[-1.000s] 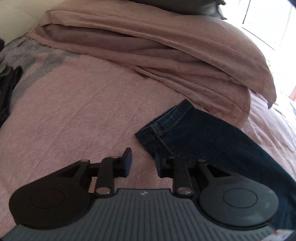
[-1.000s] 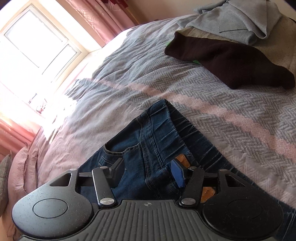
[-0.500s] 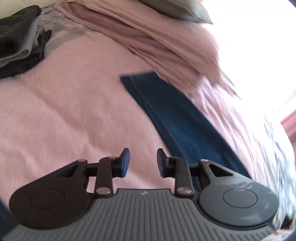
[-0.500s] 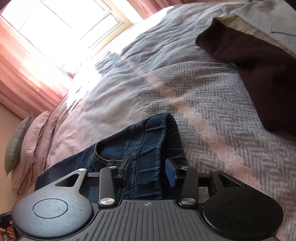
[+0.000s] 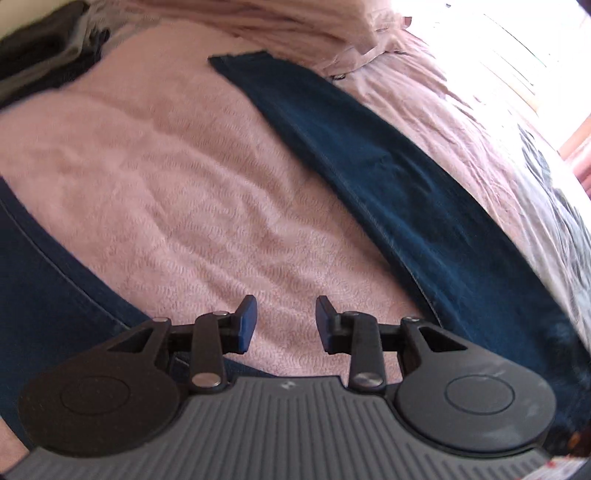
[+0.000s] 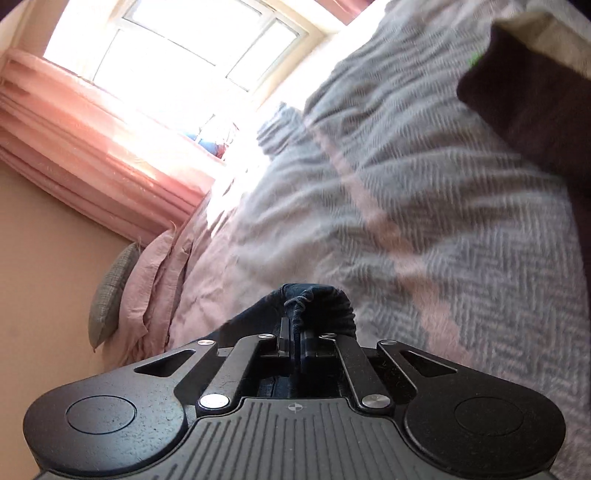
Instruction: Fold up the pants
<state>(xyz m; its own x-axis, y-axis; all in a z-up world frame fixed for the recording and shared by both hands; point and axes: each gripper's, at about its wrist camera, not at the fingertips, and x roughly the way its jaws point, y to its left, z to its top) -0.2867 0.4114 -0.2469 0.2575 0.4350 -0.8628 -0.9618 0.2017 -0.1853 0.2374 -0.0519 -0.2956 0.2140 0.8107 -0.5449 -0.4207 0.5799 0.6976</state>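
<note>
The right hand-held gripper (image 6: 295, 338) has just closed, its jaws pinching a bunched fold of the jeans (image 6: 314, 306). The left hand-held gripper (image 5: 284, 325) hovers partly open and empty over the pink bed (image 5: 166, 177), between two legs of the jeans (image 5: 388, 177) stretching toward the pillows (image 5: 332, 26). The one-sided pinch could slip, or drag the denim askew, if pulled before the left takes hold.

The left gripper (image 5: 284, 324) hangs over a pink bedspread (image 5: 177, 177), jaws apart with only bedspread between them. One jeans (image 5: 388, 173) leg runs diagonally right of the jaws; more denim, slightly blurred, lies left.
</note>
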